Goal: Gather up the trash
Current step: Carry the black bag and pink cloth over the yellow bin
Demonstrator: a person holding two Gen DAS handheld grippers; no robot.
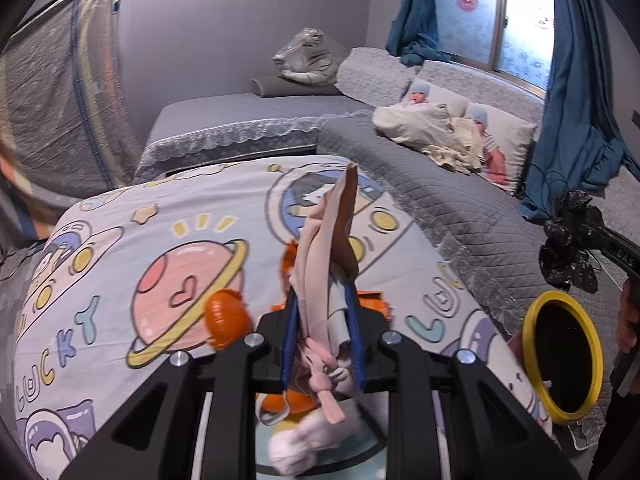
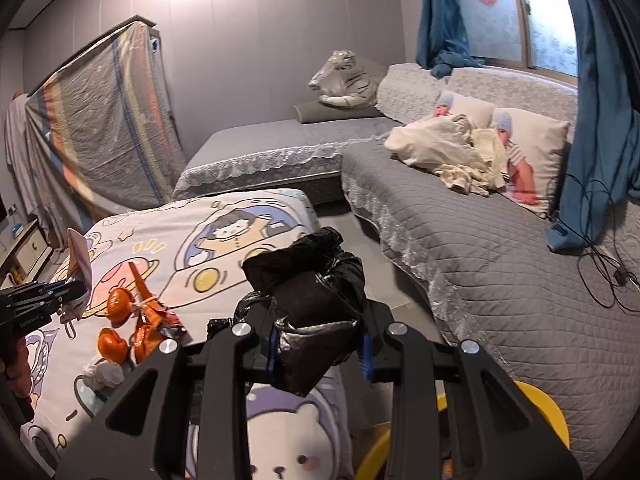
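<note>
Left wrist view is showing your left gripper (image 1: 322, 320) clamping a pale pink face mask (image 1: 332, 240), its long axis running up toward 12 o'clock past the blue fingertips (image 1: 290, 332). Your right gripper (image 2: 320, 348) is gripping a bunched black trash bag (image 2: 308, 300). From the left fingers, the yellow-rimmed bin (image 1: 564, 356) is sitting at about 3 o'clock, its dark mouth tilted toward you, just beside the cartoon bedspread (image 1: 120, 248). That sideways offset is what the drop probably depends on, and your left hand is the one carrying the mask. Orange peel pieces (image 2: 116, 308), an orange wrapper (image 2: 150, 316) and a crumpled white tissue (image 2: 102, 374) are lying on the bedspread at about 9 o'clock from the right fingers, nearer your left gripper.
</note>
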